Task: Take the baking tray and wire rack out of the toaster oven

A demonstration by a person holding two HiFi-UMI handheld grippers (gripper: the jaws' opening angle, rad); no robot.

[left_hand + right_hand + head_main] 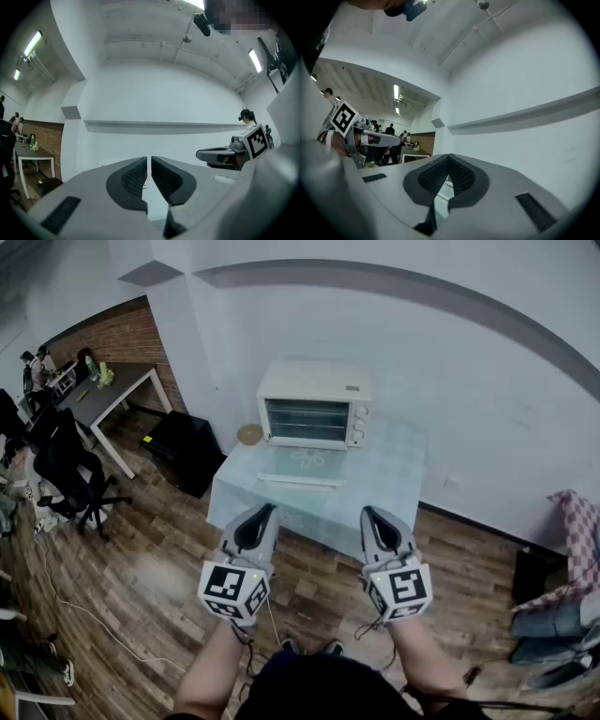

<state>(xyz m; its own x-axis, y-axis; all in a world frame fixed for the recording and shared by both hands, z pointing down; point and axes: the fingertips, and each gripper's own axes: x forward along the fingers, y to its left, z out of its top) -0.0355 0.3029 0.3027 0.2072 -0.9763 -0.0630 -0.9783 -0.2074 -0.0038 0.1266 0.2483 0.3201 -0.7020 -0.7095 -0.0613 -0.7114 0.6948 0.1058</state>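
An open-plan office or lab workroom: wood-plank floor (141,568), bare white walls (450,362), a brick wall (112,338), a black swivel chair (70,470), people (36,367) at a far desk (108,395), ceiling strip lights (33,43), and a toaster oven (314,406) on a covered desk (375,488).

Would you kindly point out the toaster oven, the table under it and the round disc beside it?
toaster oven (314,381), head view, on its white top.
table (389,484), head view, on bare cloth at its right.
round disc (249,434), head view, on its middle.
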